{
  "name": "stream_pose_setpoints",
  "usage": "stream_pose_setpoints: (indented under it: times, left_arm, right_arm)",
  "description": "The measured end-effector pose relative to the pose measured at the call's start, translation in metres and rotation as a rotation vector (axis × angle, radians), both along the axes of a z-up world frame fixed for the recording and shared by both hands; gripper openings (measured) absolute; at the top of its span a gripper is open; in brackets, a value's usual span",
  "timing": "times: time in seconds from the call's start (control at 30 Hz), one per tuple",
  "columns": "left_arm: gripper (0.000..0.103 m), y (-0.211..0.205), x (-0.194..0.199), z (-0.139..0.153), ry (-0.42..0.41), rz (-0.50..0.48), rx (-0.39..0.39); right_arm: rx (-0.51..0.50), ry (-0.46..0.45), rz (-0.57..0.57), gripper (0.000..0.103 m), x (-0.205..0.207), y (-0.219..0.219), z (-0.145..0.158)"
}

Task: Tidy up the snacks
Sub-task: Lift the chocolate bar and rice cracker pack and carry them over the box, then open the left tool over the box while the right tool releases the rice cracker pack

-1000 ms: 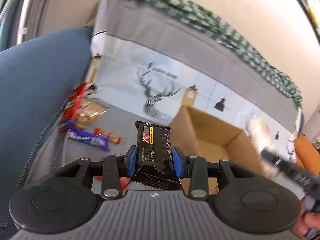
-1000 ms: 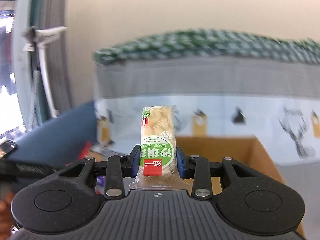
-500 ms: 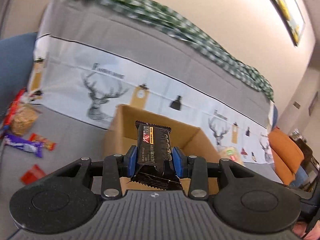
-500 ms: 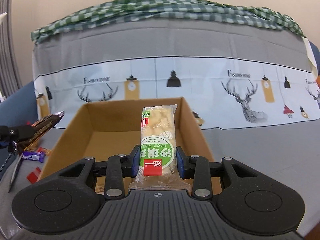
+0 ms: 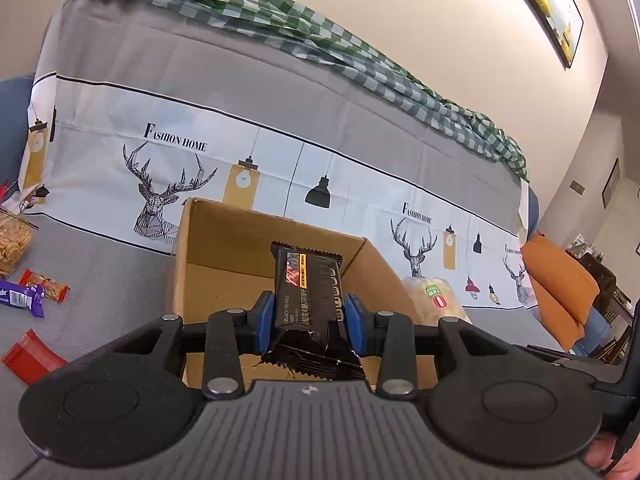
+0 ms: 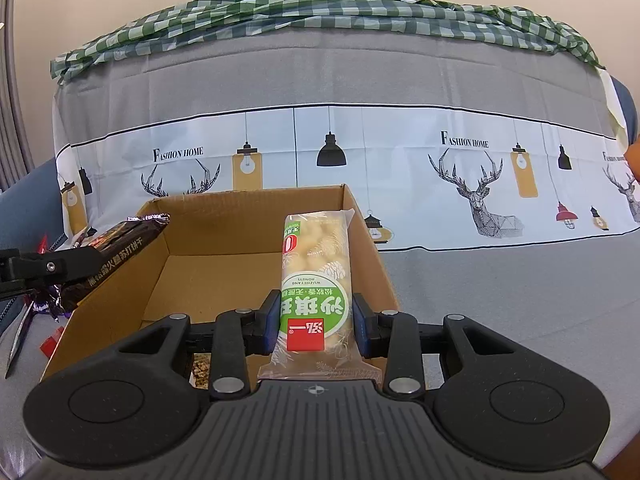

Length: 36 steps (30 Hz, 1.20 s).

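An open cardboard box [image 5: 224,256] [image 6: 224,240] stands on a grey sofa seat. My left gripper [image 5: 310,322] is shut on a black snack pack [image 5: 308,300] and holds it upright over the box's near edge. My right gripper [image 6: 316,322] is shut on a green-and-white snack pack [image 6: 316,280], held upright above the box's near right side. The black pack [image 6: 116,248] and the left gripper show in the right wrist view at the box's left wall. The green pack [image 5: 434,300] shows in the left wrist view, right of the box.
Loose snacks lie on the seat left of the box: a purple bar [image 5: 20,298], an orange-red bar [image 5: 44,284], a red packet [image 5: 34,356] and a bag of crackers [image 5: 12,240]. A deer-print cover [image 6: 360,152] drapes the backrest. An orange cushion [image 5: 560,284] sits at right.
Both grippers have swung from the snack pile toward the box and now hold their packs over it. Neither grip has changed.
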<state>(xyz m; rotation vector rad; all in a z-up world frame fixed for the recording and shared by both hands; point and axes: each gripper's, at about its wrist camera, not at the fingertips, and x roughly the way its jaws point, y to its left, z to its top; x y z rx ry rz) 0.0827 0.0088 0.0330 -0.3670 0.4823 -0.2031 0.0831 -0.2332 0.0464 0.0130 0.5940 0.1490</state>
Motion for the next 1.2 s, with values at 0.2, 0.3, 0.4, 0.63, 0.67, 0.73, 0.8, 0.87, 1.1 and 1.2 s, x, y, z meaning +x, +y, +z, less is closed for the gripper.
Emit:
stream_pose_setpoints:
  times: [0.2,0.3,0.4,0.63,0.67,0.73,0.8,0.87,1.1,1.2]
  left_arm:
    - [0.041,-0.002,0.000,0.000,-0.004,-0.002,0.003]
    - [0.041,-0.002,0.001,-0.001,-0.004,-0.005,0.003]
    - [0.041,-0.002,0.000,-0.001,-0.004,-0.008,0.000]
    - [0.041,-0.002,0.001,-0.001,-0.004,-0.009,0.001]
    - [0.041,-0.002,0.001,-0.001,-0.004,-0.010,0.000]
    - [0.041,-0.002,0.001,-0.002,-0.005,-0.008,0.003]
    - [0.041,-0.002,0.001,-0.001,-0.006,-0.007,0.003]
    - [0.041,-0.002,0.001,-0.001,-0.009,-0.005,0.002]
    - [0.041,-0.003,-0.001,-0.001,-0.018,-0.006,-0.005]
    - [0.043,-0.002,-0.001,-0.001,-0.019,-0.021,-0.021]
  right_arm:
    - [0.007,-0.012,0.006,0.038,-0.001,0.002,0.002]
    - [0.009,-0.019,0.009,0.038,-0.002,0.004,0.002]
    - [0.010,-0.029,0.015,0.038,-0.004,0.006,0.003]
    - [0.011,-0.047,0.026,0.038,-0.004,0.008,0.005]
    - [0.013,-0.051,0.028,0.038,-0.004,0.009,0.005]
    - [0.017,-0.060,0.032,0.038,-0.005,0.009,0.006]
    - [0.018,-0.075,0.036,0.038,-0.006,0.010,0.007]
    - [0.022,-0.088,0.040,0.038,-0.007,0.010,0.008]
    - [0.029,-0.141,0.057,0.038,-0.013,0.011,0.013]
    - [0.028,-0.157,0.068,0.038,-0.015,0.013,0.014]
